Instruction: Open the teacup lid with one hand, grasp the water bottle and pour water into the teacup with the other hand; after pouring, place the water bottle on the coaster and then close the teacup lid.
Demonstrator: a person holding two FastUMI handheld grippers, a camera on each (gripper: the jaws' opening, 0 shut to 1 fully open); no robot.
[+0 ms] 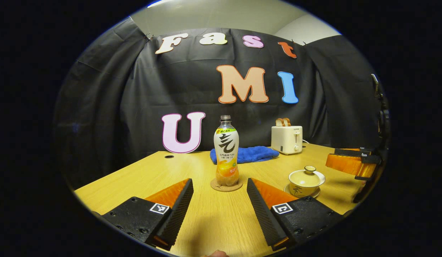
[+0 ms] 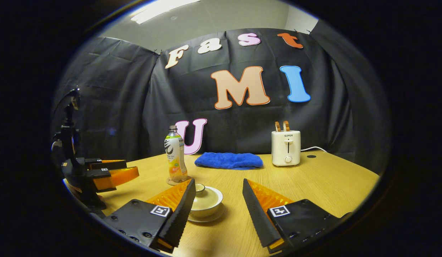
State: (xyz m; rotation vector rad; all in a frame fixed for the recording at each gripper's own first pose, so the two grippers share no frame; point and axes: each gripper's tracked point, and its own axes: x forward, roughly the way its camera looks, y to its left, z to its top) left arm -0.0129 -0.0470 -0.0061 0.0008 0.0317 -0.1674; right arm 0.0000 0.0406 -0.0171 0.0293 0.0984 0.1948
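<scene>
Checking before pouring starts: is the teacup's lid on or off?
On. The lid sits on the teacup, its knob upright on top; neither tongs touch it.

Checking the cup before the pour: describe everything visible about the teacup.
The teacup is a small, pale cream bowl, seemingly ceramic, with a dark mark on its side. It stands upright on a matching saucer on the wooden table. Its knobbed lid is on, closed. Nothing else touches it.

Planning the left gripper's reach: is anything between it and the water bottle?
Nothing visible. In the left gripper view the open left gripper faces the water bottle across bare table; the teacup sits off to the side.
</scene>
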